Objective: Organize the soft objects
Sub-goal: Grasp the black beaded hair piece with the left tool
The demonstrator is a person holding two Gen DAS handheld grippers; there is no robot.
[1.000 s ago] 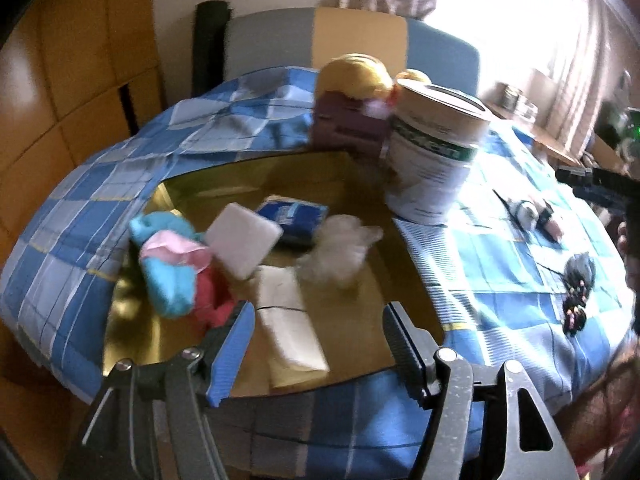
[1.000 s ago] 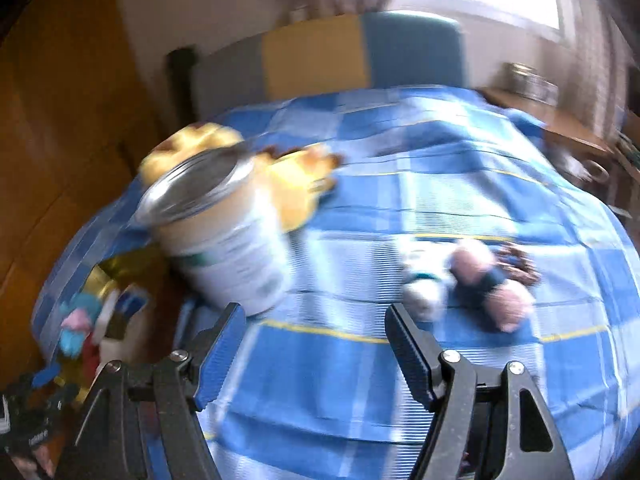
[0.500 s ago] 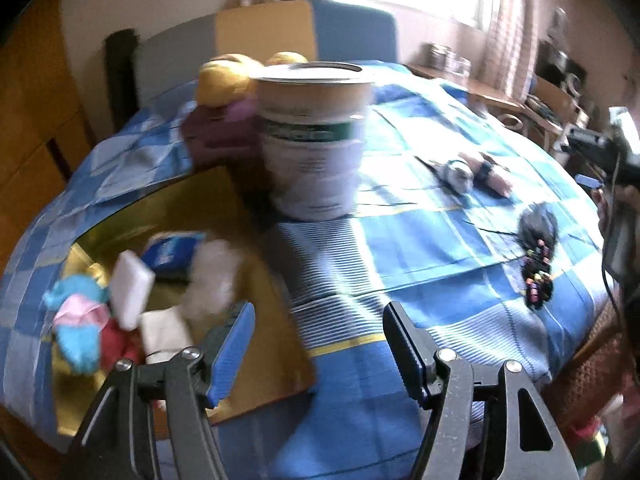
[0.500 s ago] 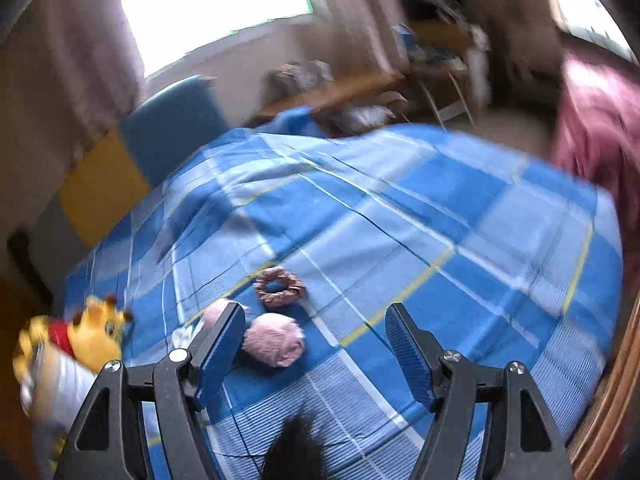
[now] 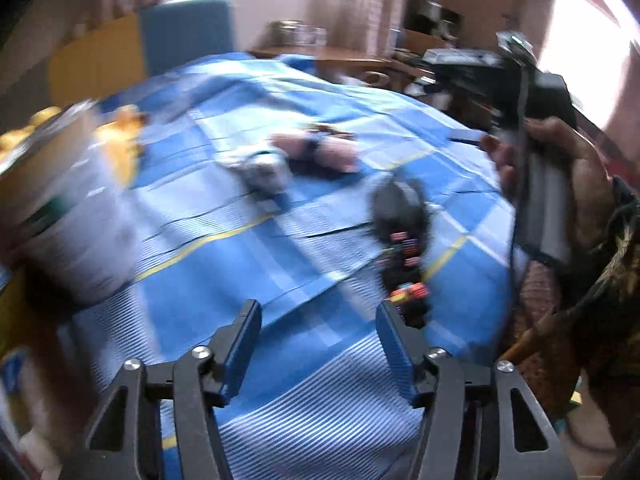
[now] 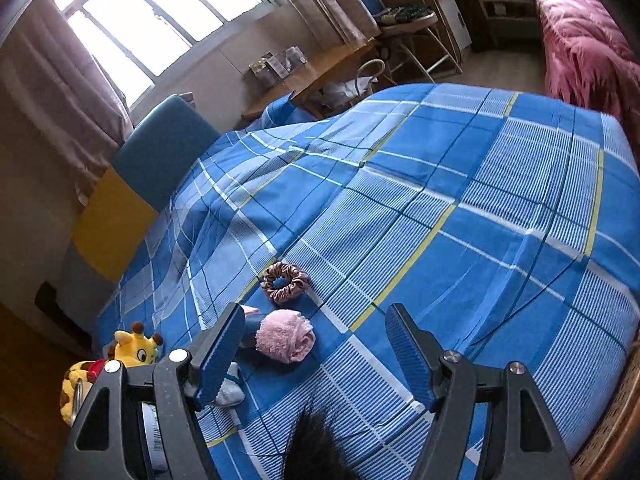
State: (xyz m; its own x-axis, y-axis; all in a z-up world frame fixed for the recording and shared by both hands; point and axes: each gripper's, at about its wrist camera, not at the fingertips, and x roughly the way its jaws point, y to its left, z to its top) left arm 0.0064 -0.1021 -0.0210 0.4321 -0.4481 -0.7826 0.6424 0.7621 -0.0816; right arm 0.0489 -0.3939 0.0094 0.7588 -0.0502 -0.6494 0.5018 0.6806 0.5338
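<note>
Soft things lie on the blue checked cloth [image 6: 460, 208]. A pink fluffy roll [image 6: 285, 340] lies beside a brown scrunchie [image 6: 285, 281], and both show blurred in the left wrist view [image 5: 332, 150]. A white sock [image 5: 264, 168] lies to their left. A black furry piece with coloured beads [image 5: 402, 240] lies just past my left gripper's right finger; its tuft shows at the right wrist view's bottom edge [image 6: 316, 444]. My left gripper [image 5: 318, 316] is open and empty above the cloth. My right gripper [image 6: 316, 344] is open and empty above the pink roll.
A large white can [image 5: 64, 216] stands at the left, blurred. A yellow giraffe plush [image 6: 136, 346] sits beside it. A blue and yellow chair back [image 6: 152, 168] stands behind the table. A wooden side table [image 6: 312, 76] and a pink bedspread [image 6: 588, 48] lie beyond.
Both cameras have swung right. The tray with its soft items has left the left wrist view; the black beaded piece is now close. The right wrist view has settled over the pink roll and scrunchie.
</note>
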